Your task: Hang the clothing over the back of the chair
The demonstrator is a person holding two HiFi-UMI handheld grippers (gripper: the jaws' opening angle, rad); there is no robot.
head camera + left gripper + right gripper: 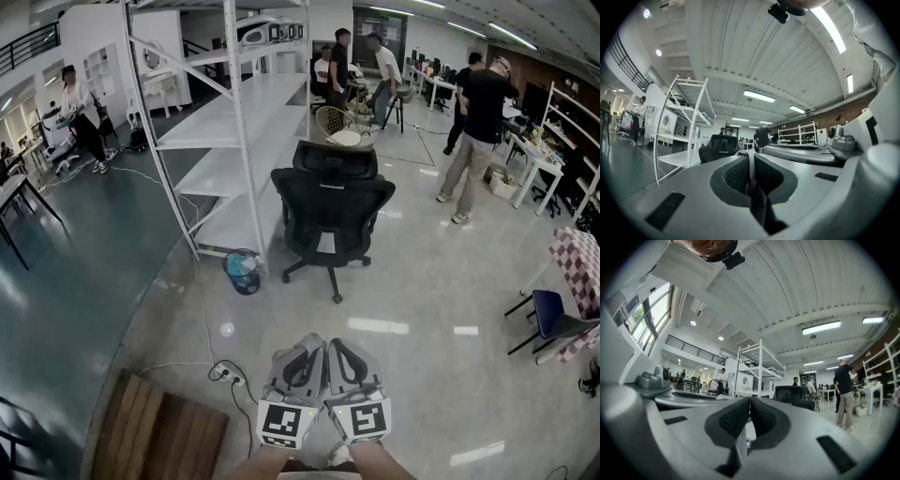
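Note:
A black office chair [330, 211] stands on the shiny floor a few steps ahead, its back toward me. A dark shape [335, 159] tops the backrest; I cannot tell whether it is a headrest or clothing. My left gripper [310, 345] and right gripper [343, 345] are side by side at the bottom of the head view, pointing level at the chair. Both are shut with nothing between the pads. The chair [719, 146] shows small beyond my left gripper [751, 159], and the chair [792, 394] also shows past my right gripper [750, 401].
A tall white shelving rack [234, 122] stands left of the chair, with a blue bin [243, 272] at its foot. A cable and power strip [225, 373] and a wooden board [164, 431] lie near left. A blue chair [553, 319] is at right. People [483, 122] stand behind.

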